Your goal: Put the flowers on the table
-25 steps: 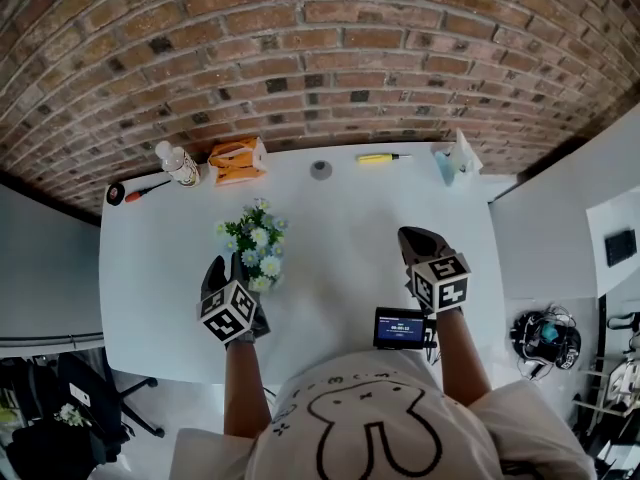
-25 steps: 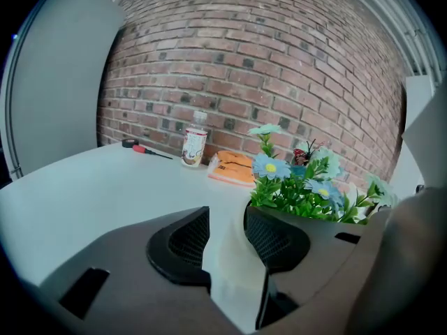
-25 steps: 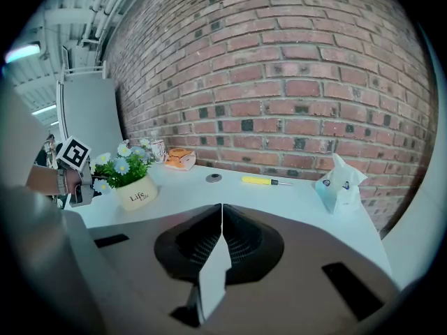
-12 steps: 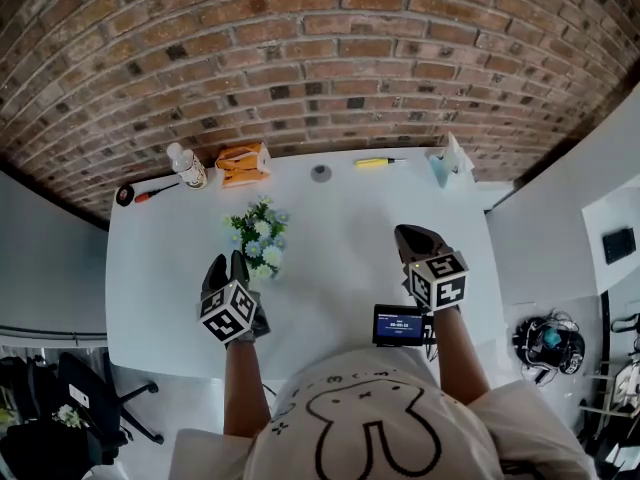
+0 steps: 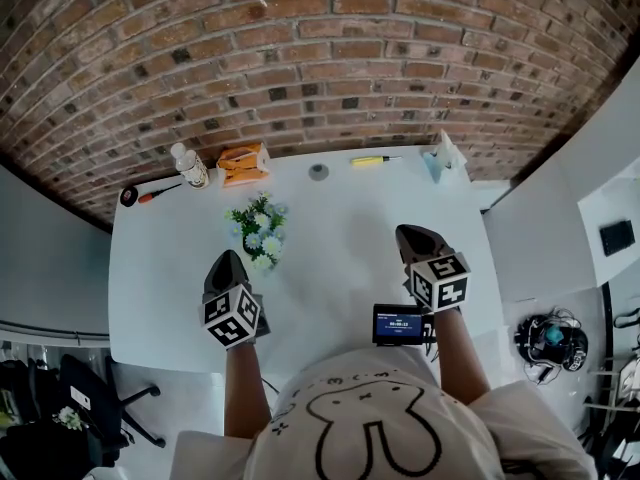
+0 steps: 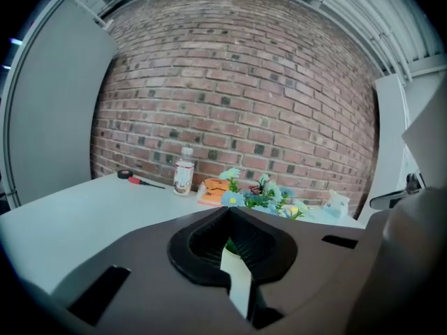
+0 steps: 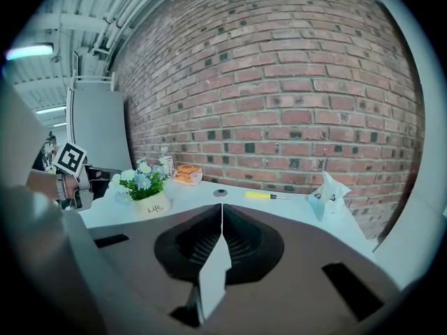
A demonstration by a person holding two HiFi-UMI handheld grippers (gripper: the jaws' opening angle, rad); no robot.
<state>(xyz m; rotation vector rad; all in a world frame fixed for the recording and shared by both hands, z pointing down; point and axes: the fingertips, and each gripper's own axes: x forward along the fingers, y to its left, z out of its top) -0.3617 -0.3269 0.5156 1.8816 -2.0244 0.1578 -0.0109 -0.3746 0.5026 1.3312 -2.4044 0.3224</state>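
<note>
A small white pot of blue, white and yellow flowers [image 5: 257, 234] stands upright on the white table [image 5: 330, 268], left of its middle. It also shows as the flowers [image 7: 144, 184] at the left of the right gripper view and as flowers [image 6: 262, 195] just beyond the left jaws. My left gripper [image 5: 226, 264] hovers just in front of the pot, apart from it; its jaws have just been closing and now stand shut with nothing between them. My right gripper [image 5: 417, 240] is shut and empty over the table's right part.
Along the back edge lie a screwdriver with tape [image 5: 140, 195], a bottle [image 5: 189, 165], an orange packet [image 5: 244, 163], a small grey disc [image 5: 318, 172], a yellow tool [image 5: 373, 159] and a white-blue paper figure [image 5: 444, 157]. A small screen [image 5: 399, 324] sits at the front edge.
My left gripper let go of the pot, drew back toward me and upward, and its jaws closed. The right gripper rose slightly. The flowers stay standing on the table.
</note>
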